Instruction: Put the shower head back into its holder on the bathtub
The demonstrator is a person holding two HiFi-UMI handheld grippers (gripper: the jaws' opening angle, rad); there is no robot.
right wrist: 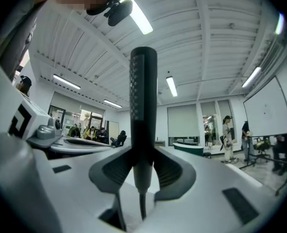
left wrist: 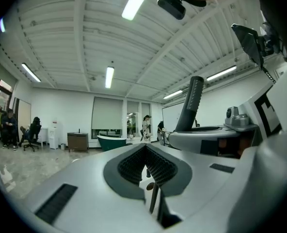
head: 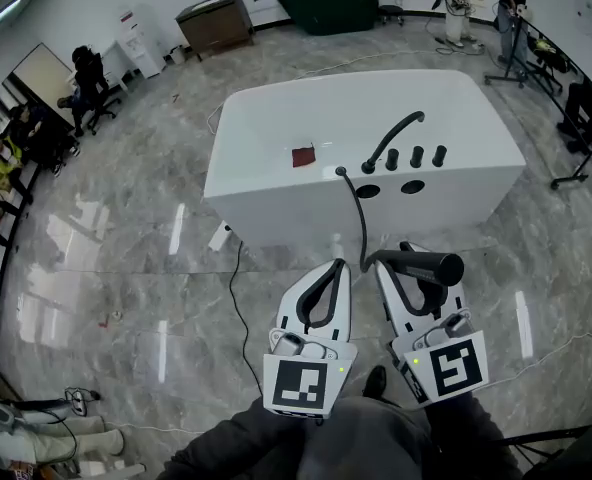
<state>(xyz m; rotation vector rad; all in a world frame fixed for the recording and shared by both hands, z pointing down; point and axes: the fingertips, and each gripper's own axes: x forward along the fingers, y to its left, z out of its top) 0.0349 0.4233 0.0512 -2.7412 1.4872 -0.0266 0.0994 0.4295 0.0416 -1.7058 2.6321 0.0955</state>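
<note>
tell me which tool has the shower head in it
The right tool, at the head view's right: its jaws are clamped on the black shower head. The left tool has its jaws shut on nothing.

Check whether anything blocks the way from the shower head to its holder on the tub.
Nothing visible does. The right gripper holds the shower head short of the tub; only bare floor and the head's own hose lie before the rim's dark openings.
</note>
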